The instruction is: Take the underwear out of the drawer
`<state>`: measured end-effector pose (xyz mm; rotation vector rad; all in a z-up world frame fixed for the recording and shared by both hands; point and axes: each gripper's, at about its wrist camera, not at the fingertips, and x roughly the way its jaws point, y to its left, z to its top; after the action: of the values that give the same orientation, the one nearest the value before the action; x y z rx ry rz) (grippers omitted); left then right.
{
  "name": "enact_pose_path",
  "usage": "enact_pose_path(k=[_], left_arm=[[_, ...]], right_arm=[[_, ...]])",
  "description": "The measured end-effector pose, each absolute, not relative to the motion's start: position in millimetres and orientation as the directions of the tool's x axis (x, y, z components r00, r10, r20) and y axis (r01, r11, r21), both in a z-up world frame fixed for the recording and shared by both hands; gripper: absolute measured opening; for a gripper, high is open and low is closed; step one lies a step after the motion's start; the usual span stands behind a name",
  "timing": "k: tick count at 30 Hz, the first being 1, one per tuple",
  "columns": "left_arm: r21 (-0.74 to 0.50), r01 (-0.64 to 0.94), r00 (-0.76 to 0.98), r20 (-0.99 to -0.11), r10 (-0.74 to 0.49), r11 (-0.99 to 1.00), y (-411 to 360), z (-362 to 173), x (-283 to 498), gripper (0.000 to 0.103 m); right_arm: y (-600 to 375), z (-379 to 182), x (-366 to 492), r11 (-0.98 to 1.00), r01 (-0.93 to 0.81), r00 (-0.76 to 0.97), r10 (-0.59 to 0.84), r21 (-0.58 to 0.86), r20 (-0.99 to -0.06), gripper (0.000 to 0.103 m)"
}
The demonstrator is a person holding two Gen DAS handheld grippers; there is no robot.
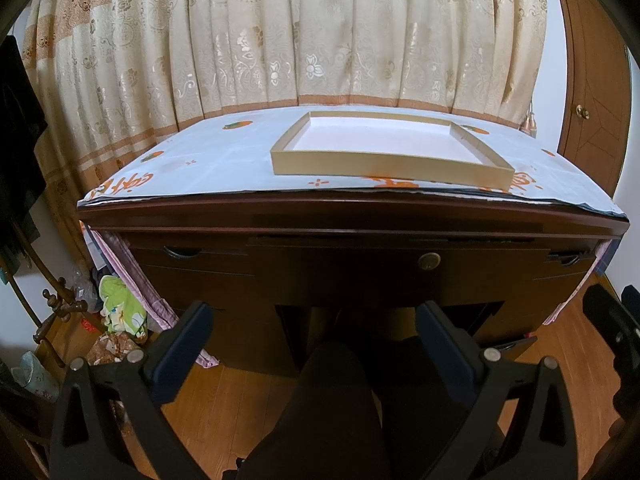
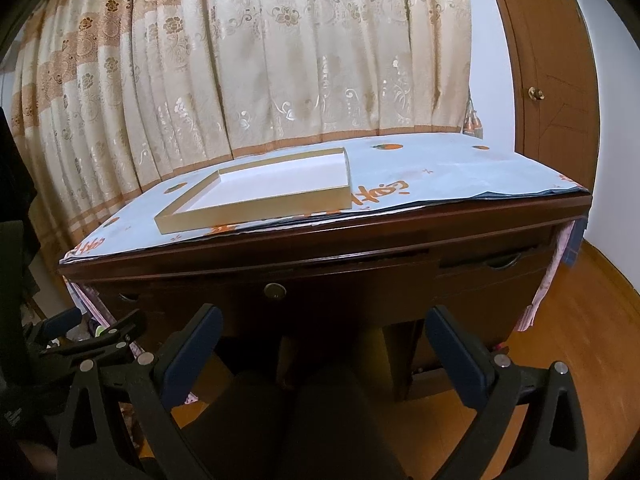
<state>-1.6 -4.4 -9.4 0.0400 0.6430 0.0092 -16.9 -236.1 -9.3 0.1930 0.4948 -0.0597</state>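
Observation:
A dark wooden desk stands in front of me with its drawers closed. The middle drawer (image 1: 396,268) (image 2: 320,292) has a round brass lock (image 1: 429,261) (image 2: 275,291). Side drawers with curved pulls sit at left (image 1: 182,253) and right (image 2: 500,261). No underwear is in sight. My left gripper (image 1: 314,312) hangs open below the desk front, nothing between its fingers. My right gripper (image 2: 324,316) is open too, empty, just under the middle drawer. A shallow gold-rimmed tray (image 1: 384,172) (image 2: 256,204) with a white inside lies on the desk top.
A pale cloth with orange prints (image 1: 208,160) (image 2: 440,172) covers the desk top and hangs at its sides. Floral curtains (image 1: 320,40) hang behind. A wooden door (image 1: 592,100) is at right. Bags and clutter (image 1: 116,312) sit on the floor at left. A person's dark-clad knee (image 1: 332,400) is below.

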Motion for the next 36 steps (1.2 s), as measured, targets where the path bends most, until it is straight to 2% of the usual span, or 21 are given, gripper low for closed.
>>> enact_pose_path(k=[23, 29, 36], left_arm=[[0.039, 0.004, 0.799, -0.602, 0.02, 0.999, -4, -9, -1, 0.103], [0.014, 0.018, 0.793, -0.609, -0.006, 1.0, -1, -15, 4, 0.103], [0.009, 0.022, 0.823, -0.568, -0.013, 1.0, 2, -29, 34, 0.103]], right_arm=[[-234, -13, -15, 0.98, 0.096, 0.871, 0.003, 0.175, -0.492, 0.102], [-245, -26, -5, 0.968, 0.089, 0.856, 0.046, 0.234, -0.515, 0.102], [-275, -43, 25, 0.959, 0.039, 0.893, 0.093, 0.281, -0.441, 0.102]])
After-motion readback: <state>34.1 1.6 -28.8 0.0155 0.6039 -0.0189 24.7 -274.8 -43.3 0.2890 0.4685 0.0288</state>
